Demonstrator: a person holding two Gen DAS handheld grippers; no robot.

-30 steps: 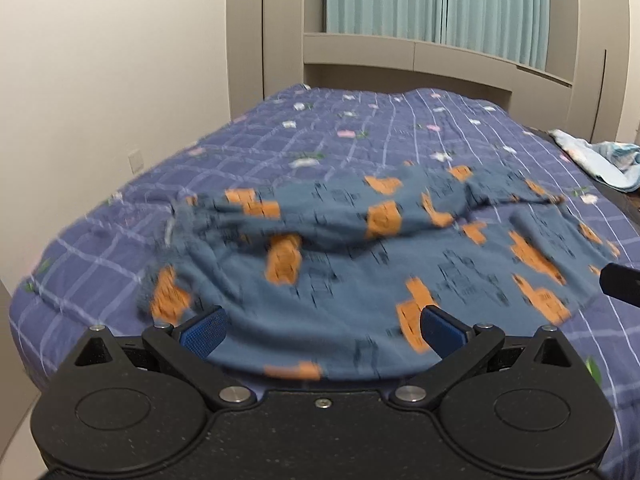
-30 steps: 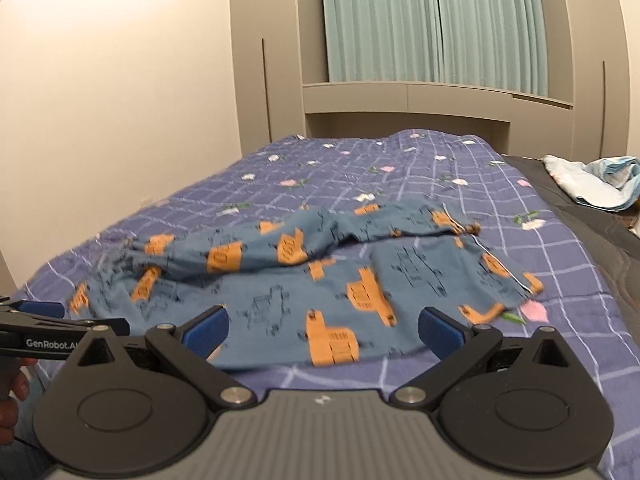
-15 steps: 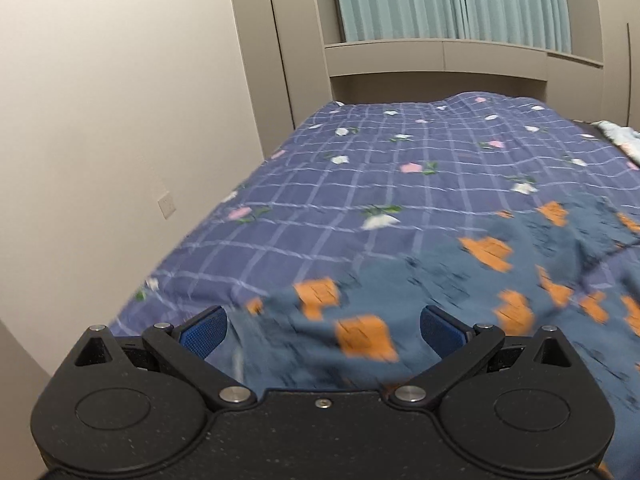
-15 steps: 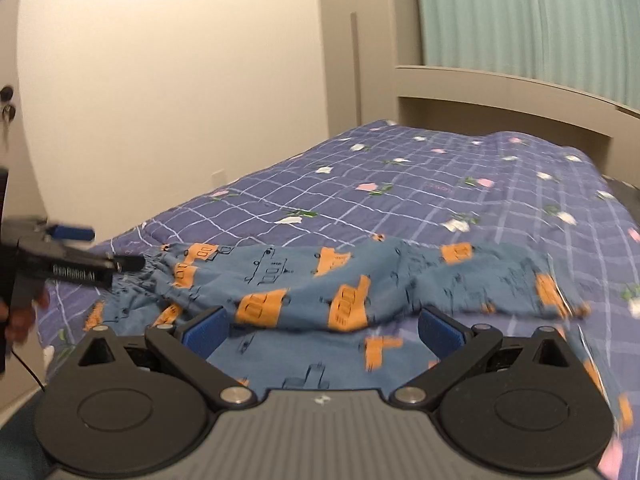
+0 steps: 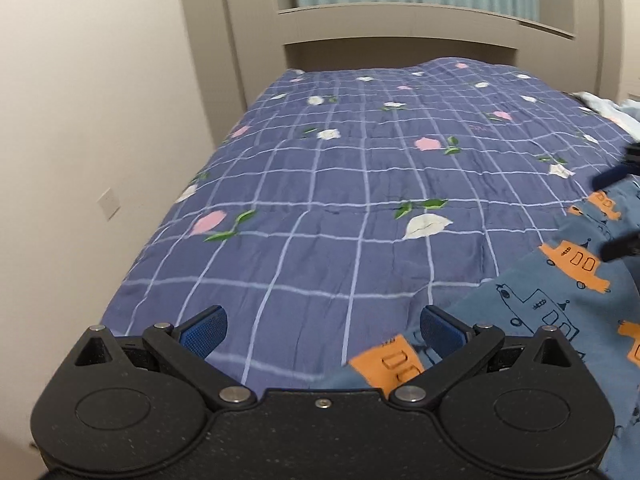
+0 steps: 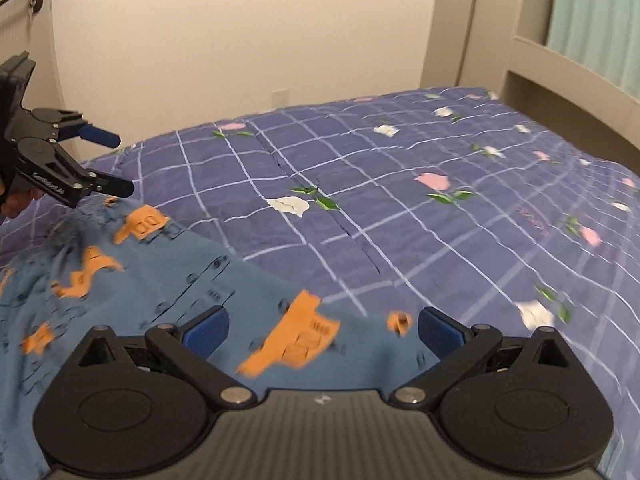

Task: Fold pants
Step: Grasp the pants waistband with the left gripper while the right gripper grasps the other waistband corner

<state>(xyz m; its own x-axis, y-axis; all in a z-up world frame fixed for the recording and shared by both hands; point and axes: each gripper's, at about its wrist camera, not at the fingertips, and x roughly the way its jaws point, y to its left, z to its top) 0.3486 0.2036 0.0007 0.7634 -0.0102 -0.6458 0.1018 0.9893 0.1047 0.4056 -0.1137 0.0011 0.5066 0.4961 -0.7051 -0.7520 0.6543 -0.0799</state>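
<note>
Pants (image 6: 168, 280), blue with orange vehicle print, lie spread on the near part of the bed quilt (image 5: 340, 208), bunched toward one end; far quilt bare. Left gripper (image 5: 322, 326) has its fingers spread wide, nothing between the pads, only quilt and a pants edge showing under the right finger (image 5: 442, 330). In the right wrist view the left gripper (image 6: 110, 162) sits above the crumpled end of the pants, jaws apart, not touching cloth as far as I can tell. Right gripper (image 6: 322, 328) also wide open, empty, hanging over the pants edge with an orange patch between its fingers. Likely both are lined up at opposite ends of one long edge, so the garment can be pinched at two points and laid over in one fold; the pants lie flat for that reason.

Against 1 s ago: both cameras then looked square across the whole garment from further back; now both are lower and closer, swung leftward, with the pants only in the lower corner of each view. Jaws were open then too. Pants seem not to have shifted, though motion blur makes that unsure
</note>
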